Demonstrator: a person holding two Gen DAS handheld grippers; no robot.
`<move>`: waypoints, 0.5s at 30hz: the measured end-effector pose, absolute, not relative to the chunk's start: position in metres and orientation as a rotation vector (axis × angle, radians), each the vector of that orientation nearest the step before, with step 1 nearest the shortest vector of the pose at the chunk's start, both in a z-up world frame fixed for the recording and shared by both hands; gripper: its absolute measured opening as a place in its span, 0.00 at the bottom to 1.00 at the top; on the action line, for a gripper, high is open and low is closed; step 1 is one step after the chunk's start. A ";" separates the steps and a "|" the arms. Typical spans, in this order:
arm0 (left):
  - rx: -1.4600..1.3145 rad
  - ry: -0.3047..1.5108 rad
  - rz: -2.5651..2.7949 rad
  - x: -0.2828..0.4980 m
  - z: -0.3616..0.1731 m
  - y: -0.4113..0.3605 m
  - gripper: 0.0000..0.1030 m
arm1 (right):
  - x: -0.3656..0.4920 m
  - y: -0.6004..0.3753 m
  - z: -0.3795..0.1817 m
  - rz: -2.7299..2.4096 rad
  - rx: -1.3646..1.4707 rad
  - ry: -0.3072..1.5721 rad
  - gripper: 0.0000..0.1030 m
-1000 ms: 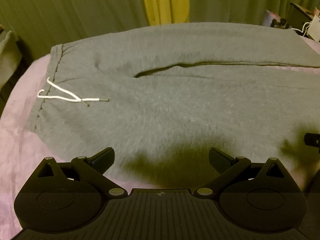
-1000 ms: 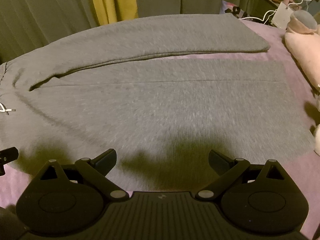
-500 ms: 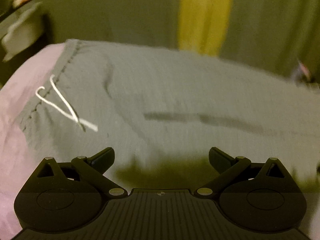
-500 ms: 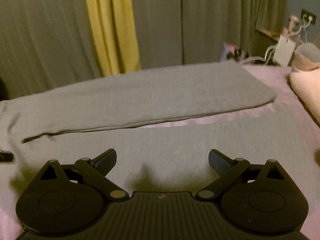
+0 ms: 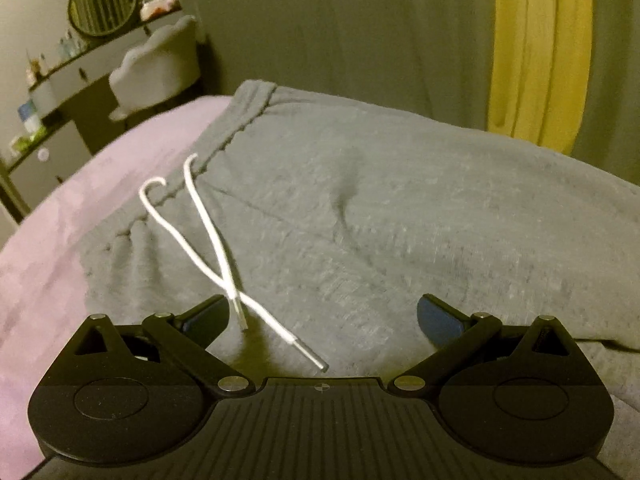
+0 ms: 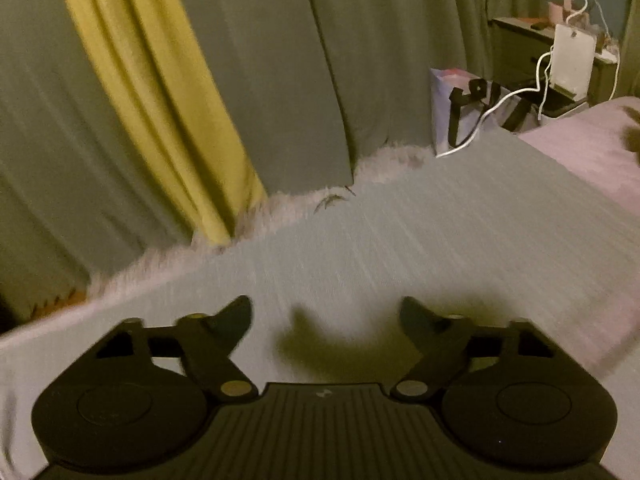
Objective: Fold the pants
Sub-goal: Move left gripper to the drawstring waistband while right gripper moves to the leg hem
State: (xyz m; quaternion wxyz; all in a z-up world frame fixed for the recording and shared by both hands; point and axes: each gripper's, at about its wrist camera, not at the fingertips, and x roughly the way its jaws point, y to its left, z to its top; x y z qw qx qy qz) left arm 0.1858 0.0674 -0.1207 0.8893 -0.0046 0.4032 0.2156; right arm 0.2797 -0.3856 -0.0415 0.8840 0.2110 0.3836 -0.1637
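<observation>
My left gripper (image 5: pixel 322 316) sits low over the waist end of the grey pants (image 5: pixel 400 216), jaws wide apart, nothing clamped. The white drawstring (image 5: pixel 208 240) runs down from the waistband (image 5: pixel 240 120) in two strands that cross just by my left finger (image 5: pixel 204 316); one tipped end lies on the fabric between the jaws, not gripped. Pants are spread flat on the bed w/ a pink sheet (image 5: pixel 60 240) showing to the left of the waistband. Behind: a pale chair (image 5: pixel 160 68) by a shelf unit (image 5: pixel 60 80), a grey curtain and a yellow one (image 5: pixel 540 52).

My right gripper (image 6: pixel 326 316) hangs over a pant leg (image 6: pixel 460 220), frame smeared w/ motion blur. Its jaws have just been closing in but there's a clear gap between them, w/ only flat cloth and the gripper's shadow beneath; pads aren't pinching anything I can see. A fuzzy pale edge (image 6: pixel 300 196) shows beyond the far side of the leg, against the curtains. Pink sheet at far right; past it a bag (image 6: pixel 472 108), white cables and a nightstand (image 6: pixel 540 48) w/ a white box on it.
</observation>
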 end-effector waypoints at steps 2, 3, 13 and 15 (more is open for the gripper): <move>-0.023 0.836 0.432 0.188 -0.124 0.070 1.00 | 0.310 -0.392 -0.046 -0.375 0.479 0.789 0.55; -0.025 0.831 0.428 0.189 -0.125 0.071 1.00 | 0.326 -0.397 -0.050 -0.405 0.502 0.789 0.55; -0.094 0.808 0.407 0.193 -0.132 0.079 1.00 | 0.416 -0.401 -0.097 -0.675 0.489 0.915 0.77; -0.104 0.809 0.403 0.193 -0.132 0.079 1.00 | 0.424 -0.386 -0.100 -0.723 0.374 0.940 0.62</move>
